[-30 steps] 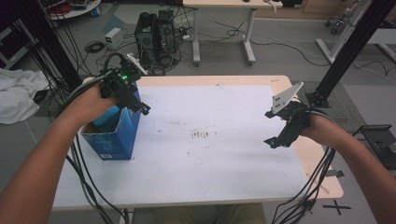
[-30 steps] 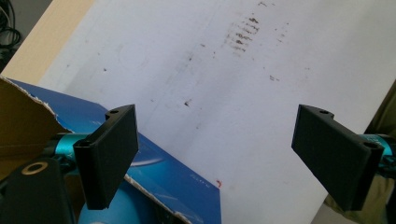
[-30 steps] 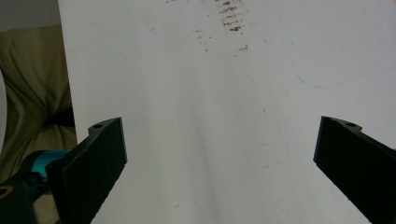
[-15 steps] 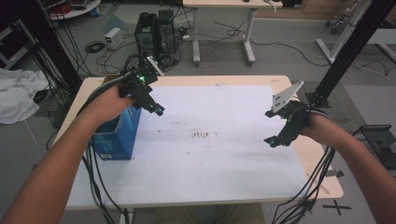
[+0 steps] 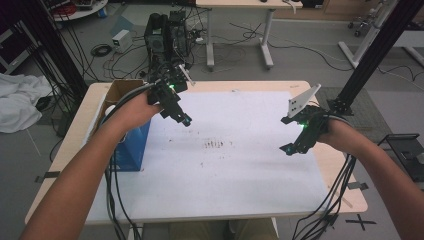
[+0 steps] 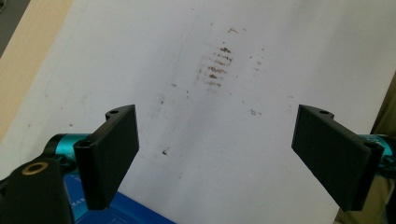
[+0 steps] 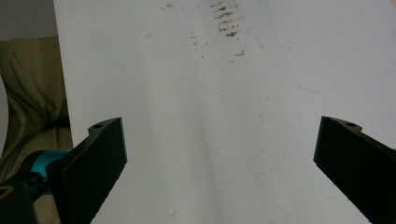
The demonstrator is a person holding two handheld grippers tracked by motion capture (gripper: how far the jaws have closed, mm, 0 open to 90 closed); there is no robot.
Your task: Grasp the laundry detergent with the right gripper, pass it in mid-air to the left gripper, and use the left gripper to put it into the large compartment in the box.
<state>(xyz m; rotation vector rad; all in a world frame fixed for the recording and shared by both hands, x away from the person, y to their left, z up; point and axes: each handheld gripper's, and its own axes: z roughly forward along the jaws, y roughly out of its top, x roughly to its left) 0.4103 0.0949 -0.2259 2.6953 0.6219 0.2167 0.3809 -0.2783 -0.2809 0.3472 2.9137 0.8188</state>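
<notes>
My left gripper (image 5: 182, 119) hangs open above the left part of the white sheet (image 5: 240, 170), just right of the blue box (image 5: 131, 150). In the left gripper view its jaws (image 6: 215, 154) stand wide apart with nothing between them, above the sheet's brown smudges (image 6: 217, 65), and a corner of the blue box (image 6: 116, 217) shows at the bottom. My right gripper (image 5: 289, 148) hovers open over the sheet's right side. Its own view has the jaws (image 7: 219, 158) spread over bare white sheet, with the smudges (image 7: 226, 18) farther off.
The blue box stands at the table's left side with its brown top flaps (image 5: 120, 92) open. Cables trail from both grippers over the front edge. A black frame post (image 5: 370, 55) rises behind the table's right corner. Another desk (image 5: 240, 30) and a computer tower (image 5: 167, 30) stand beyond.
My left gripper has moved from above the blue box to the right, out over the white sheet, and dipped a little. The right gripper has stayed where it was.
</notes>
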